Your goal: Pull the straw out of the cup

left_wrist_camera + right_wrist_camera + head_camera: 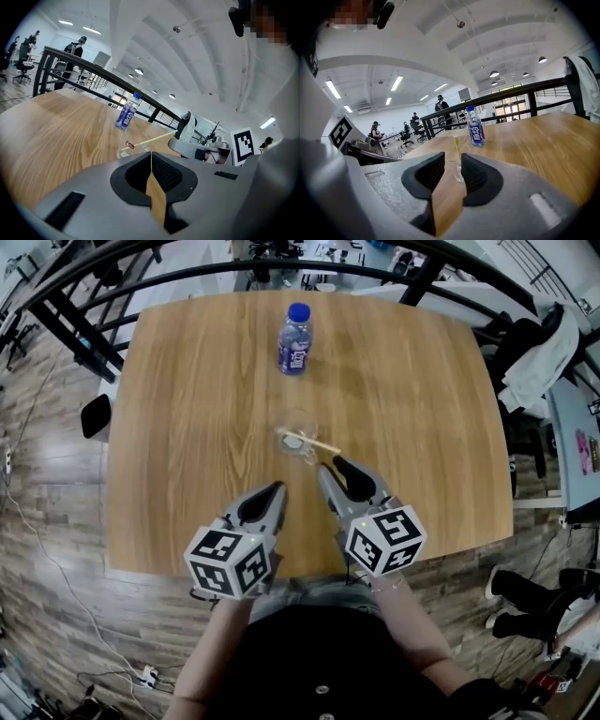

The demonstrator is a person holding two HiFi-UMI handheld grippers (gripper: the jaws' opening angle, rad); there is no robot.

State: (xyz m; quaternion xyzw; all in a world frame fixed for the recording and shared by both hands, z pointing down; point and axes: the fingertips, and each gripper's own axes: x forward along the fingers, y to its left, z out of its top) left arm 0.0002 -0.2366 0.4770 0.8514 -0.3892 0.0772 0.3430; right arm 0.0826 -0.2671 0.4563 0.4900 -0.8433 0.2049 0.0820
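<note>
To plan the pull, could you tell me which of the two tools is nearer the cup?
The right tool: its tips lie close to the clear cup holding the straw, while the left tool sits further back, toward the person.

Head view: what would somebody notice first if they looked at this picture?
Probably the two grey grippers at the near edge of the wooden table, both with black-and-white squares on the back: the left gripper and the right gripper. Just past the right gripper's fingers stands a clear cup with a pale straw leaning out towards them. Farther back stands a bottle with a blue cap.
</note>
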